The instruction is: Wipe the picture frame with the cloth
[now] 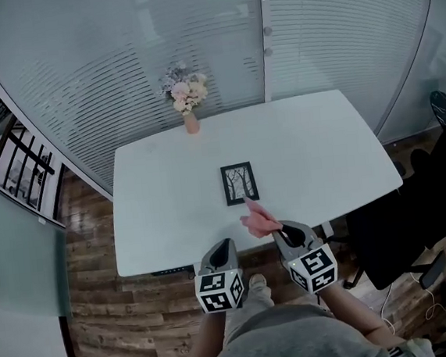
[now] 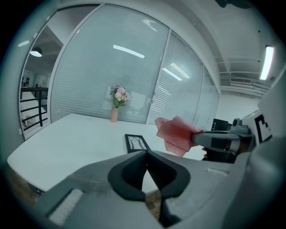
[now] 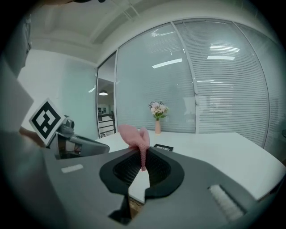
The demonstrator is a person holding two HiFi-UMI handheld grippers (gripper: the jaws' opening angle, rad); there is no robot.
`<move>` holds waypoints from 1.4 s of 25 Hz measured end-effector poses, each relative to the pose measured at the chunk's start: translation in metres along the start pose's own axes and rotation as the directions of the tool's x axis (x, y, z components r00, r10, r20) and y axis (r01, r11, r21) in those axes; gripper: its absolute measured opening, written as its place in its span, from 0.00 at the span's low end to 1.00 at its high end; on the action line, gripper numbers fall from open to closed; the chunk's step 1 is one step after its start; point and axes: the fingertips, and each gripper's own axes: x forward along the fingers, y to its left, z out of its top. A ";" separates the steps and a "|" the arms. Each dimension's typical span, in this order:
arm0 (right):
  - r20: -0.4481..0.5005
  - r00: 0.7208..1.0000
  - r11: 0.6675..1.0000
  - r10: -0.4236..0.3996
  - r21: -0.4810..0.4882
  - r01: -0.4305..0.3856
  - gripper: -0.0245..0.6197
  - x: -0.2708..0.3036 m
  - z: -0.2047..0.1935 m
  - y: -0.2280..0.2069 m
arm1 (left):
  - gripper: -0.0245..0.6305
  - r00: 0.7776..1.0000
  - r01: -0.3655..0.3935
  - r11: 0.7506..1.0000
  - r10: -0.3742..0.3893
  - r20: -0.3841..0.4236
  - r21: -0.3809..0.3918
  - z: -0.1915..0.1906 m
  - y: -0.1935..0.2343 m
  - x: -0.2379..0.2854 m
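A small black picture frame (image 1: pixel 239 183) with a tree print lies flat near the middle of the white table (image 1: pixel 161 187). It also shows as a picture frame (image 2: pixel 136 142) in the left gripper view and a picture frame (image 3: pixel 163 147) in the right gripper view. My right gripper (image 1: pixel 279 226) is shut on a pink cloth (image 1: pixel 259 218), which sticks up from the jaws just short of the frame's near edge. The pink cloth (image 3: pixel 135 137) is pinched between the pads; the same pink cloth (image 2: pixel 177 135) hangs at the right. My left gripper (image 1: pixel 226 246) is shut and empty at the table's near edge.
A pink vase of flowers (image 1: pixel 188 99) stands at the table's far edge, before a glass wall with blinds. A dark chair (image 1: pixel 404 227) sits off the table's right end. Wood floor (image 1: pixel 111 318) runs below the near edge.
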 end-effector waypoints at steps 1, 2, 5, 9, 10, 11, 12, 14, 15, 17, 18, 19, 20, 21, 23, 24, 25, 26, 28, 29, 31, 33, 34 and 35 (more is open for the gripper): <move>-0.003 1.000 1.000 0.002 -0.005 -0.002 0.06 0.007 0.003 -0.003 | 0.04 1.000 0.000 1.000 0.000 -0.001 0.001 0.004 0.004 0.006; -0.005 1.000 1.000 0.003 -0.010 -0.003 0.06 0.015 0.005 -0.006 | 0.04 1.000 0.000 1.000 0.000 -0.003 0.002 0.007 0.008 0.013; -0.016 1.000 1.000 0.006 -0.021 -0.006 0.06 0.036 0.009 -0.015 | 0.04 1.000 0.010 1.000 -0.010 -0.010 0.007 0.016 0.016 0.033; -0.043 0.999 1.000 0.005 -0.031 -0.006 0.06 0.062 0.013 -0.030 | 0.04 0.999 0.022 1.000 -0.021 -0.029 0.014 0.027 0.025 0.058; -0.049 0.999 0.999 0.005 -0.032 -0.007 0.06 0.068 0.014 -0.033 | 0.04 0.999 0.025 1.000 -0.024 -0.034 0.014 0.029 0.026 0.064; -0.055 0.998 0.999 0.006 -0.033 -0.008 0.06 0.073 0.013 -0.036 | 0.04 0.999 0.029 0.999 -0.029 -0.039 0.015 0.031 0.027 0.070; -0.060 0.998 0.999 0.007 -0.035 -0.009 0.06 0.079 0.012 -0.038 | 0.04 0.998 0.034 0.999 -0.034 -0.044 0.017 0.031 0.028 0.075; -0.070 0.998 0.999 0.008 -0.036 -0.010 0.06 0.089 0.011 -0.041 | 0.04 0.998 0.044 0.999 -0.043 -0.054 0.024 0.032 0.031 0.085; -0.074 0.997 0.999 0.009 -0.037 -0.011 0.06 0.094 0.011 -0.042 | 0.04 0.997 0.048 0.998 -0.046 -0.060 0.027 0.032 0.032 0.089; -0.082 0.997 0.999 0.012 -0.040 -0.015 0.06 0.105 0.010 -0.044 | 0.04 0.996 0.052 0.998 -0.050 -0.071 0.028 0.031 0.037 0.097; -0.087 0.996 0.999 0.013 -0.041 -0.017 0.06 0.110 0.009 -0.044 | 0.04 0.996 0.053 0.998 -0.050 -0.077 0.026 0.031 0.039 0.101; -0.092 0.996 0.999 0.015 -0.044 -0.019 0.06 0.115 0.008 -0.045 | 0.04 0.995 0.052 0.998 -0.050 -0.082 0.024 0.030 0.043 0.104; -0.097 0.995 0.999 0.016 -0.046 -0.021 0.06 0.119 0.007 -0.045 | 0.04 0.995 0.052 0.998 -0.050 -0.088 0.021 0.029 0.046 0.108; -0.104 0.994 0.999 0.017 -0.049 -0.022 0.06 0.123 0.005 -0.046 | 0.04 0.994 0.051 0.999 -0.049 -0.092 0.018 0.028 0.049 0.111; -0.117 0.993 0.998 0.013 -0.059 -0.020 0.06 0.131 0.003 -0.047 | 0.04 0.994 0.050 0.999 -0.048 -0.098 0.013 0.026 0.054 0.117; -0.124 0.992 0.998 0.011 -0.064 -0.019 0.06 0.135 0.003 -0.048 | 0.04 0.994 0.048 0.999 -0.047 -0.101 0.011 0.025 0.056 0.120; -0.132 0.991 0.997 0.010 -0.069 -0.020 0.06 0.139 0.002 -0.048 | 0.04 0.993 0.045 0.999 -0.044 -0.106 0.008 0.024 0.058 0.123; -0.139 0.990 0.997 0.011 -0.076 -0.022 0.06 0.142 0.001 -0.048 | 0.04 0.993 0.041 0.999 -0.040 -0.112 0.005 0.022 0.061 0.125; -0.159 0.987 0.995 0.015 -0.092 -0.030 0.06 0.148 -0.002 -0.046 | 0.04 0.992 0.032 0.999 -0.032 -0.126 -0.003 0.016 0.065 0.128; -0.172 0.985 0.994 0.019 -0.102 -0.036 0.06 0.151 -0.003 -0.044 | 0.04 0.991 0.028 1.000 -0.029 -0.132 -0.007 0.013 0.067 0.129; -0.192 0.981 0.991 0.023 -0.127 -0.048 0.06 0.158 -0.006 -0.043 | 0.04 0.989 0.020 1.000 -0.022 -0.144 -0.018 0.008 0.071 0.132; -0.206 0.978 0.987 0.023 -0.149 -0.055 0.06 0.164 -0.009 -0.044 | 0.04 0.988 0.013 1.000 -0.018 -0.156 -0.027 0.003 0.073 0.134; -0.214 0.977 0.986 0.023 -0.157 -0.058 0.06 0.167 -0.011 -0.045 | 0.04 0.986 0.012 0.999 -0.016 -0.163 -0.031 0.001 0.073 0.135; -0.223 0.974 0.985 0.026 -0.163 -0.063 0.06 0.169 -0.013 -0.045 | 0.04 0.985 0.011 0.999 -0.017 -0.169 -0.034 -0.002 0.073 0.136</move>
